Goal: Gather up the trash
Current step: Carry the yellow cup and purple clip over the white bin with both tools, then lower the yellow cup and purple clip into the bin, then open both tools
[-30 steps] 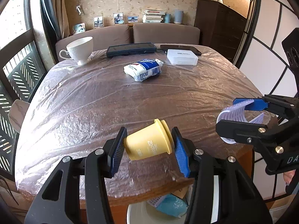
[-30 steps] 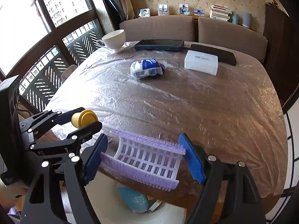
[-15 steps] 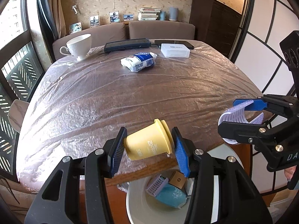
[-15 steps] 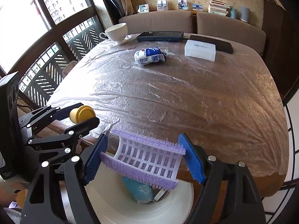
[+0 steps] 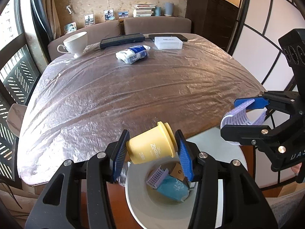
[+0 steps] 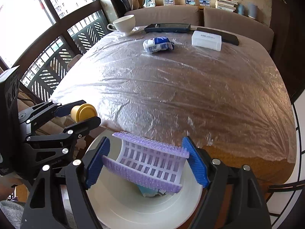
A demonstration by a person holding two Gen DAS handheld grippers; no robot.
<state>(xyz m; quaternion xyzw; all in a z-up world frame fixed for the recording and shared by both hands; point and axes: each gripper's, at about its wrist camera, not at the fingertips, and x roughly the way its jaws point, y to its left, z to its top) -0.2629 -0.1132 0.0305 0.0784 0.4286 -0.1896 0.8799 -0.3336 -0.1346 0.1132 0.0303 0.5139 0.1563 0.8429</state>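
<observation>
Plastic-wrapped counter [image 5: 133, 95] behind, white bin [image 6: 133, 210] directly below both tongs: left tongs [image 5: 150, 150] clamped on yellow cup [image 5: 150, 148], right tongs [image 6: 146, 164] pinching purple roller [image 6: 148, 164] at half-spread, drop step — next, open over bin mouth.

Lit brightly by daylight from the blown-out window [image 6: 28, 19] at left, glaring in streaks off the table's plastic film [image 5: 133, 87], sharp at centre, bent and vignetted black toward fisheye edges.
</observation>
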